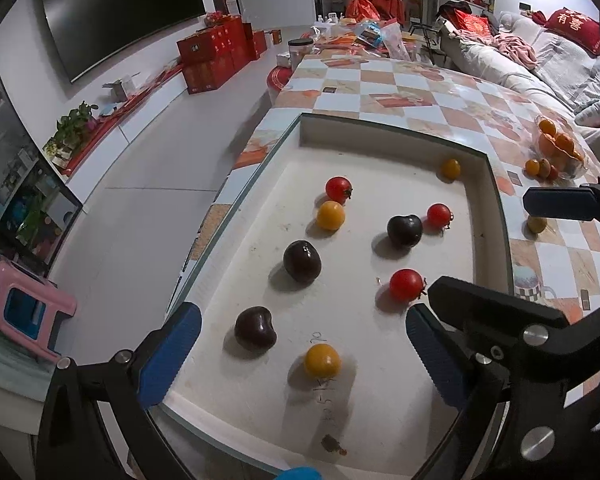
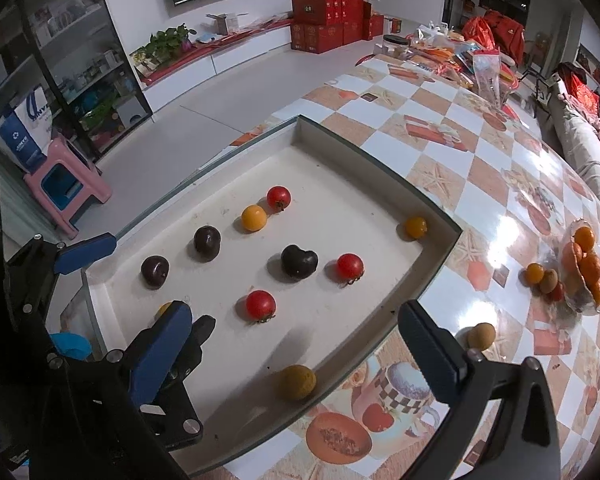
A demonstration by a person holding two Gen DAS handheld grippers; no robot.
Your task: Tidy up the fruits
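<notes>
A white tray (image 1: 392, 136) on the checkered table holds red tomatoes (image 1: 406, 285), yellow tomatoes (image 1: 322, 360) and dark plums (image 1: 255, 327). My left gripper (image 1: 300, 344) is open and empty, low over the tray's near end, with a yellow tomato between its fingers. My right gripper (image 2: 300, 356) is open and empty over the tray's near right corner (image 2: 440, 256), above a brownish-yellow fruit (image 2: 297, 381). A red tomato (image 2: 260, 305) and a plum (image 2: 298, 261) lie ahead. One right finger (image 1: 560, 203) shows in the left wrist view.
A glass bowl of oranges (image 2: 586, 268) stands on the table to the right with loose small fruits (image 2: 544, 278) beside it. Another small fruit (image 2: 480, 335) lies near my right finger. Clutter sits at the table's far end (image 2: 460, 52). A pink stool (image 2: 66, 184) stands on the floor left.
</notes>
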